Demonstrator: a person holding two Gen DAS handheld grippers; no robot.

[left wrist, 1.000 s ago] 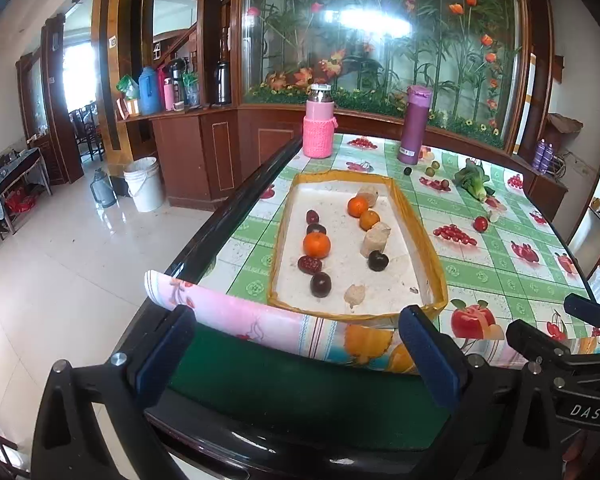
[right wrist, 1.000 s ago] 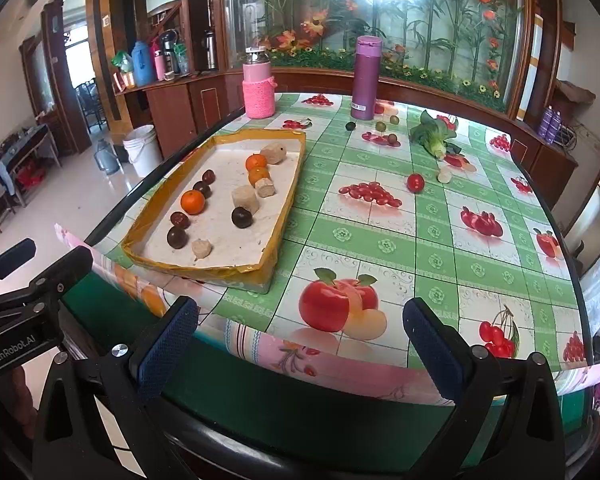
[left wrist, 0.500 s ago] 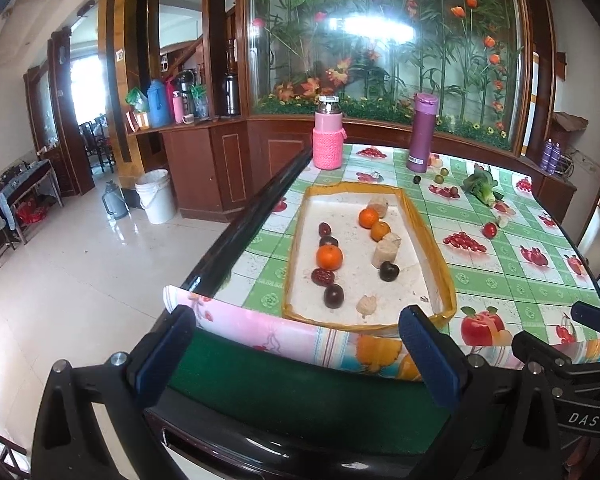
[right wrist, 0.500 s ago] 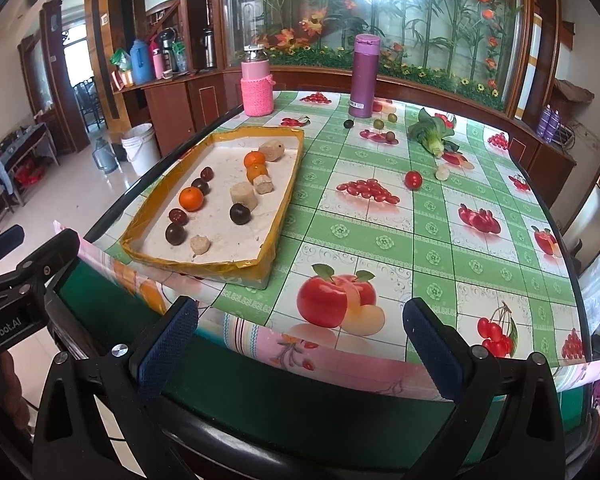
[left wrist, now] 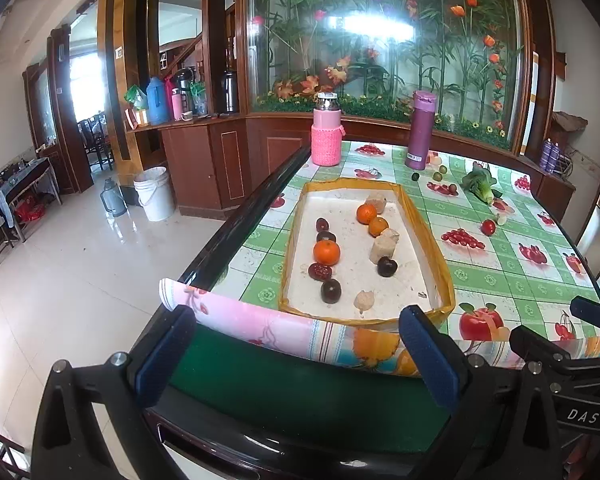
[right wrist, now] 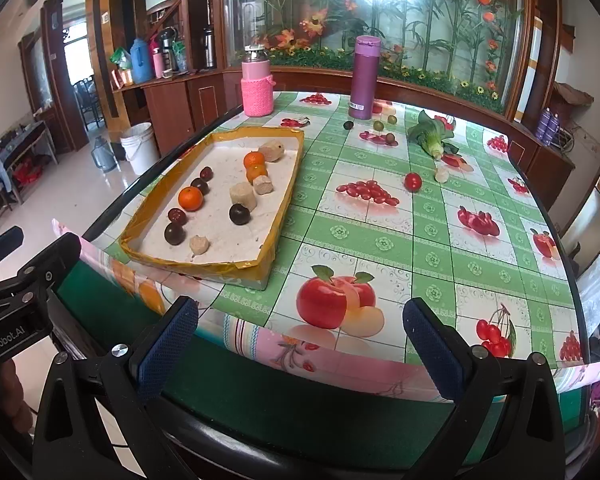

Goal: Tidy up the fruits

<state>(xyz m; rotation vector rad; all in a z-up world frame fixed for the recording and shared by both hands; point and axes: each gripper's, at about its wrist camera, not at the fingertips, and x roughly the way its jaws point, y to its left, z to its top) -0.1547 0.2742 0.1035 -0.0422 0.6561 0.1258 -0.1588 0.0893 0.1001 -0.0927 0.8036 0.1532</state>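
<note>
Hovering short of the table (right wrist: 380,240), you hold both tongs, left (left wrist: 300,360) and right (right wrist: 300,344), released and empty; most fruit sits in the tray (right wrist: 288,184), a red one (right wrist: 412,181) loose beyond it.

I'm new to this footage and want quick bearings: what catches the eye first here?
The yellow-rimmed tray at the table's left, holding oranges, dark plums and beige lumps in rows, stands out first. Behind it stand a pink knitted-sleeve flask and a purple bottle, with a lone red tomato loose on the green fruit-print tablecloth. Both grippers are open and empty at the near edge.
</note>
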